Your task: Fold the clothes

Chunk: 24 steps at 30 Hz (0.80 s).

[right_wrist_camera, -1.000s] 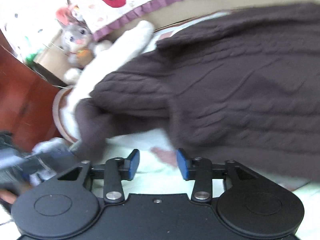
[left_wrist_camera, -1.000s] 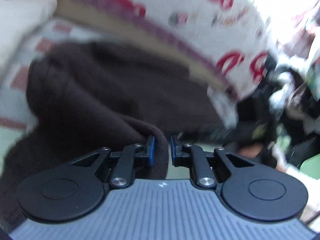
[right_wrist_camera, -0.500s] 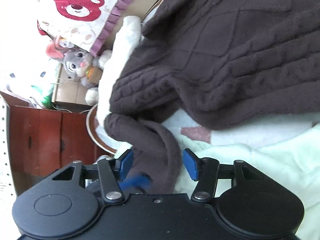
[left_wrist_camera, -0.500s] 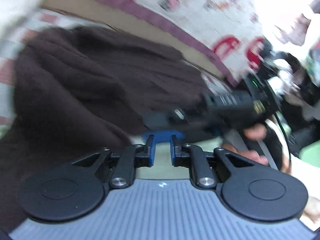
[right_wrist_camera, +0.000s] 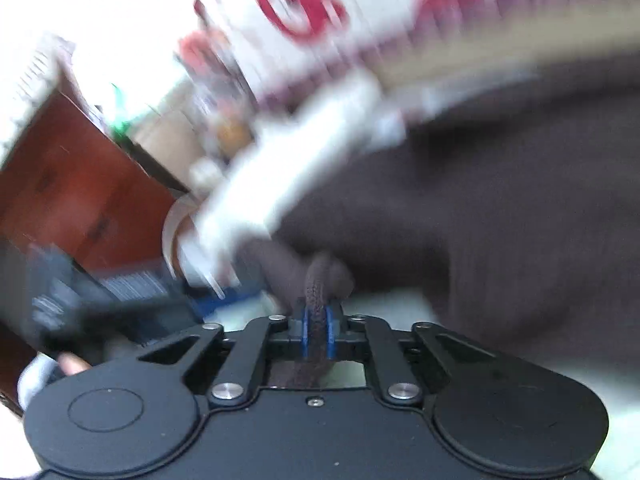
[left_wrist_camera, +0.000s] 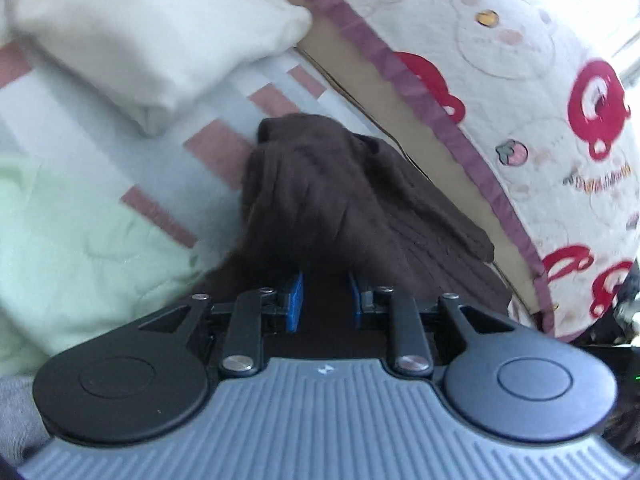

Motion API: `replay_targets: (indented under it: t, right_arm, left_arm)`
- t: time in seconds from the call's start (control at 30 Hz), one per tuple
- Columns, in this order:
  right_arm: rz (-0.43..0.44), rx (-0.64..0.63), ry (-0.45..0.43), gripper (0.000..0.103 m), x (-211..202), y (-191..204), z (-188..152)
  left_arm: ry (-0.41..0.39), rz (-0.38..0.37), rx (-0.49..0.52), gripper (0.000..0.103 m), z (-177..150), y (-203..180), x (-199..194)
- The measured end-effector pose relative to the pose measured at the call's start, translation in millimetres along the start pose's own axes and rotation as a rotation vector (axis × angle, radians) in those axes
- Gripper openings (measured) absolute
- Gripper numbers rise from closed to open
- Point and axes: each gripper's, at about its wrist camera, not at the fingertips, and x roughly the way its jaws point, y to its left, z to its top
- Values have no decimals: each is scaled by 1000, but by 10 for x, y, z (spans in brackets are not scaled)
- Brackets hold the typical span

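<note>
A dark brown cable-knit sweater (left_wrist_camera: 340,192) lies bunched on the bed, and it fills the right side of the blurred right wrist view (right_wrist_camera: 500,208). My left gripper (left_wrist_camera: 325,300) has its blue pads a little apart with brown knit lying between and over them; whether it grips the cloth is unclear. My right gripper (right_wrist_camera: 317,330) is shut on a narrow fold of the brown sweater, which stands up between its blue pads.
A folded white garment (left_wrist_camera: 152,40) lies at the back left on the pale green and pink-check bedcover (left_wrist_camera: 80,232). A white bear-print quilt with purple trim (left_wrist_camera: 540,92) runs along the right. A red-brown wooden cabinet (right_wrist_camera: 72,200) stands left of the bed.
My right gripper has closed on the sweater's edge and is moving fast. My left gripper has swung left over the sweater, and its pads stand a little wider apart.
</note>
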Motion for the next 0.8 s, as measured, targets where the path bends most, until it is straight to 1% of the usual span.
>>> replay_targets:
  t: [0.03,0.07,0.1,0.13,0.17,0.2,0.23,0.27,0.3,0.33,0.37,0.4,0.47,0.5,0.53,0.57,0.63,0.67,0.7,0.73,0.77,0.8]
  right_arm:
    - [21,16,-40,10,-205,9,151]
    - [48,29,-79,9,-430,16,309]
    - [76,30,-112,9,-656,24,451]
    - [93,3,-136,9,-850,46,552]
    - [107,-38,-146,9,-1000,72,614]
    - [127,-59,-118,9,-1051,64,617]
    - [155,-56,-60,9,-1040,23,585]
    - [147,-52,21,9,-979,-22,520]
    - [73,-77,114,9,-859,-47,398]
    - [-25,-142,186,9,-748,-44,257]
    - [-124,-206,258,9,-637,-41,116]
    - [-211,-242,316,9,-542,-67,-11]
    - [-334,-179,386,9,-437,-253,-177]
    - [-372,-135,401,9,-420,-348,-223]
    - [-386,-91,397,9,-441,-431,-236]
    - [-396,-48,381,9,-479,-506,-232]
    - [-416,4,309,8,-595,-580,-162]
    - [-458,-30,274,1,-641,-561,-120]
    - [-526,-102,238,1,-698,-522,-71]
    - [-567,-167,213,1,-742,-494,-16]
    - [-575,-220,204,1,-772,-478,47]
    - [-582,-274,195,1,-801,-463,110]
  left_arm:
    - [-2,7,-5,23,7,20,-17]
    - [-2,34,10,23,7,29,-32]
    - [-2,61,26,26,8,38,-46]
    - [2,93,42,27,8,48,-51]
    - [24,141,55,27,-2,65,-6]
    - [31,155,49,27,-24,106,9]
    - [38,170,42,27,-46,146,23]
    - [44,178,33,27,-67,182,34]
    - [45,157,9,27,-76,190,26]
    - [37,142,5,27,-71,160,12]
    - [29,130,7,27,-63,124,-3]
    - [17,130,39,27,-42,62,-15]
    - [1,124,84,33,-4,-33,-20]
    - [-6,117,99,36,14,-70,-15]
    - [-11,111,111,41,34,-102,-2]
    - [-12,102,104,43,66,-105,58]
    - [-15,86,84,45,134,-78,204]
    - [-18,80,72,45,169,-52,286]
    - [-18,69,64,43,203,-26,370]
    - [-4,35,78,41,230,-2,467]
    - [12,4,92,40,256,21,564]
    - [37,-6,98,39,271,31,665]
